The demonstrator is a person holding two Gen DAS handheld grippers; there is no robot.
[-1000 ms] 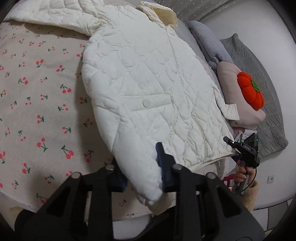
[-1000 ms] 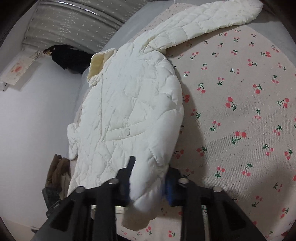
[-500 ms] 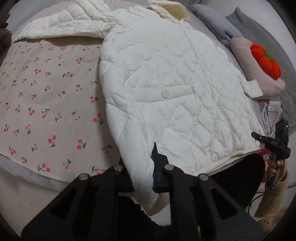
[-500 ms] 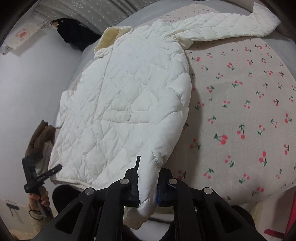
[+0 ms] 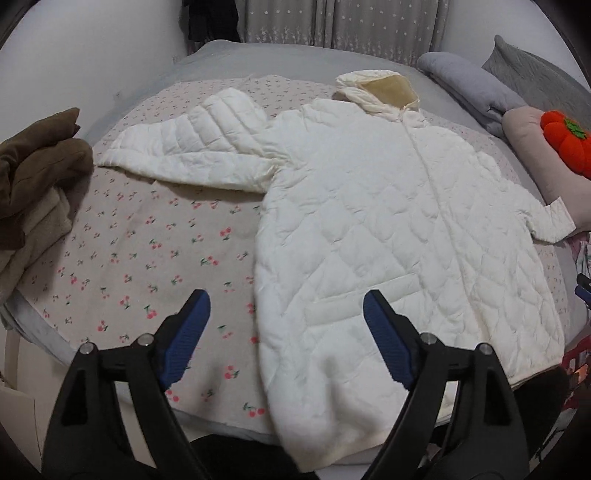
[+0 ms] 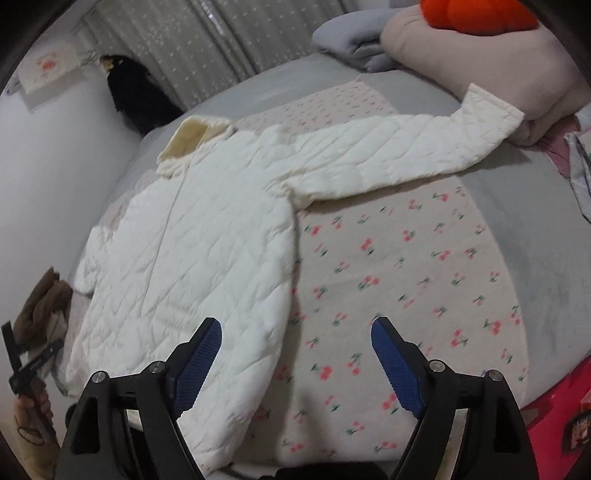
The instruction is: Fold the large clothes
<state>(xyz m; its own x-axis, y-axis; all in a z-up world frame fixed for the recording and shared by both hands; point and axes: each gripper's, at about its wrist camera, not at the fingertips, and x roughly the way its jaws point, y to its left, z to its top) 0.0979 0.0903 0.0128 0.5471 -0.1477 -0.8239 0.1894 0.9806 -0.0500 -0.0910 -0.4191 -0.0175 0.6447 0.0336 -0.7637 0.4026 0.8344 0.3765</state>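
Note:
A white quilted jacket (image 5: 388,229) lies spread front-up on a cherry-print sheet (image 5: 155,258), collar far, hem at the near bed edge. One sleeve (image 5: 184,155) lies out to the left; the other sleeve (image 6: 399,147) reaches toward a pillow. My left gripper (image 5: 284,314) is open and empty above the jacket's left hem corner. My right gripper (image 6: 295,339) is open and empty above the jacket's right hem edge (image 6: 236,406). The jacket (image 6: 192,258) fills the left of the right wrist view.
Brown and beige clothes (image 5: 33,177) are piled at the left. A pink pillow (image 5: 539,155) with an orange pumpkin plush (image 5: 569,144), and grey bedding (image 5: 469,85), lie at the right. Curtains (image 5: 369,22) hang behind. The left gripper shows at the left edge of the right wrist view (image 6: 26,365).
Both grippers were shut on the jacket's hem corners. Now both have opened and let go, and the jacket lies flat on the bed. Both cameras have pulled back and up.

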